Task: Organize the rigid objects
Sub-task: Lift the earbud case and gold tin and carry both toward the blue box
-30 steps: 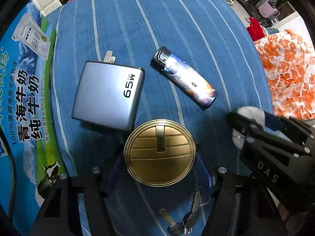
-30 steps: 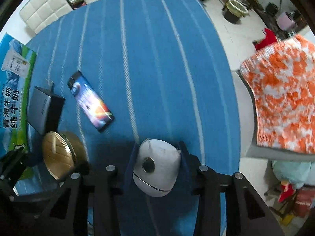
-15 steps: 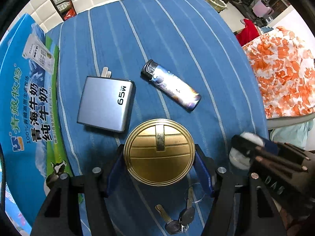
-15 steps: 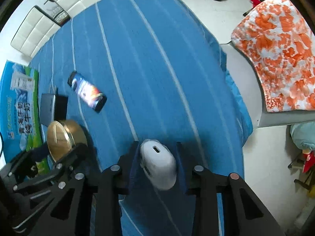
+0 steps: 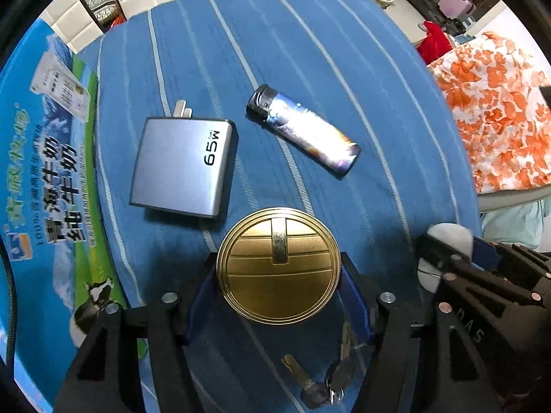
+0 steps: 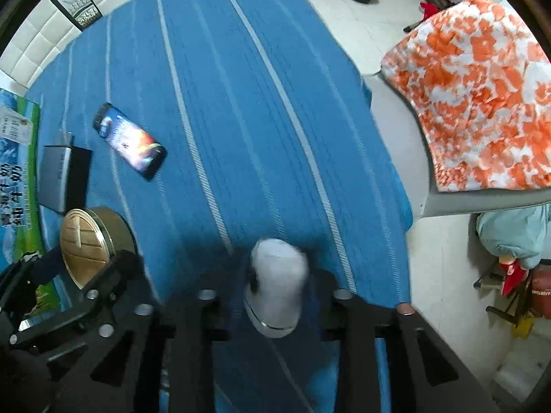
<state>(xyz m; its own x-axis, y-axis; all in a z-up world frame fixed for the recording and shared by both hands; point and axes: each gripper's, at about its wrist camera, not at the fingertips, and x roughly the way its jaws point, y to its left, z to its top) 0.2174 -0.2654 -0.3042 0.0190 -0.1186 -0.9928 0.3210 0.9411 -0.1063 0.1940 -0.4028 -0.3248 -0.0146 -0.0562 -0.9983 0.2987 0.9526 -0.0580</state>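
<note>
your left gripper has its fingers clamped on the round gold tin, above the blue striped cloth. the grey charger and the lighter lie beyond it, the keys beneath. your right gripper has just been closing; its fingers look clamped on the white case, though blur hides contact.

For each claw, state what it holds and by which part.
Left claw: gold round tin, by its side wall. Right claw, jaws just closing: white case, by its sides.
</note>
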